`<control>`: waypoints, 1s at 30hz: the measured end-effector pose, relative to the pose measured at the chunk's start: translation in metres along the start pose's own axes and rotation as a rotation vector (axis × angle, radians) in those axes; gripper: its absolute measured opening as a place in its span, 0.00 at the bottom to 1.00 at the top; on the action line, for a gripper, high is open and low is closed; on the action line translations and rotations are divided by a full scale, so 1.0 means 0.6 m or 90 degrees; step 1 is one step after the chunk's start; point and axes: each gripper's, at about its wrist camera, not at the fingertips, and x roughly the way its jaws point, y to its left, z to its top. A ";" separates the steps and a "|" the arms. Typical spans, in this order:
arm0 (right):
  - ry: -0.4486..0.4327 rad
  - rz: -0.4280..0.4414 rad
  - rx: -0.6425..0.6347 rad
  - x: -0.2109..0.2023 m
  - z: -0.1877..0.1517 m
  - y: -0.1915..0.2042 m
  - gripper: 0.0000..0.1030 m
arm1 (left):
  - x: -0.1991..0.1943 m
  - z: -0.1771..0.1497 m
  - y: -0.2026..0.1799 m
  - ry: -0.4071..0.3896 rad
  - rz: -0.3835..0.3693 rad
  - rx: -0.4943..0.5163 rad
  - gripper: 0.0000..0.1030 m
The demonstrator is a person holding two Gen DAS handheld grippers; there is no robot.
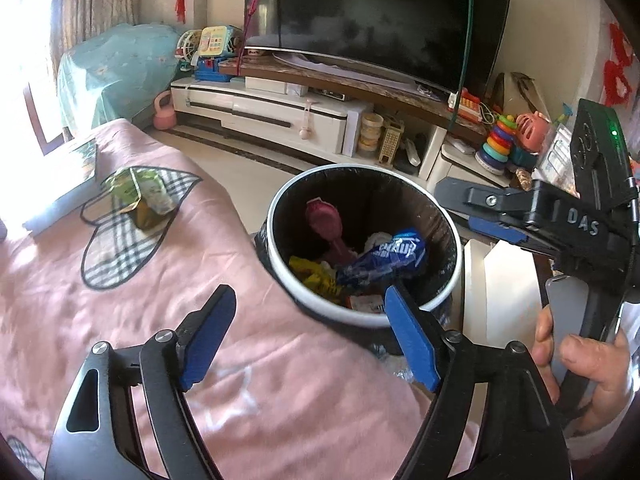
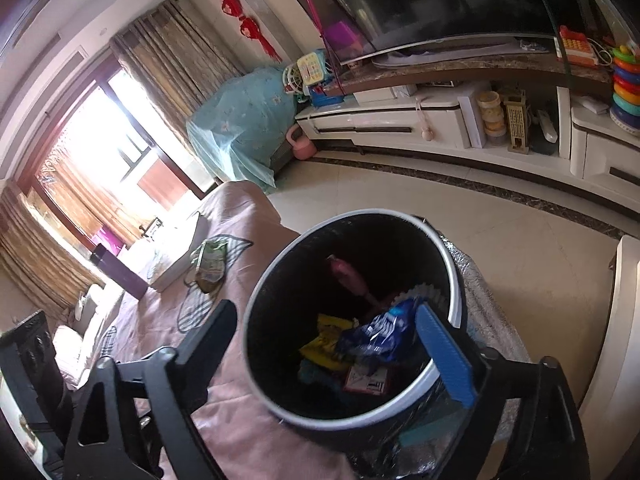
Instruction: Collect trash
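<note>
1. Both grippers hang over the trash bin [image 1: 362, 316] at the centre of either view. The left gripper [image 1: 310, 336] has its jaws spread wide and holds nothing; the right gripper [image 2: 326, 354] is the same, wide apart and empty.
2. In the bin lie a blue wrapper [image 1: 384, 258], a yellow wrapper [image 1: 314, 276] and a pink bottle [image 1: 326, 226], so I judge a drop just finished.
3. One green wrapper [image 1: 140, 196] remains on the pink blanket [image 1: 120, 340], upper left of the left view, well apart from the bin.
4. Next, probably, the left gripper reaches there, straddles the crumpled wrapper and pinches it.
</note>
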 end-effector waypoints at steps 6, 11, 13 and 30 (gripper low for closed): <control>-0.013 0.005 -0.001 -0.032 -0.026 0.021 0.96 | -0.040 -0.024 -0.004 -0.018 0.001 0.000 0.78; -0.020 0.007 -0.004 -0.057 -0.047 0.037 0.97 | -0.073 -0.042 -0.007 -0.037 0.003 0.000 0.79; -0.024 0.006 -0.005 -0.067 -0.055 0.042 0.98 | -0.088 -0.051 -0.005 -0.044 0.005 -0.004 0.79; -0.055 0.030 -0.032 -0.144 -0.121 0.098 0.98 | -0.217 -0.123 0.011 -0.121 0.029 -0.028 0.83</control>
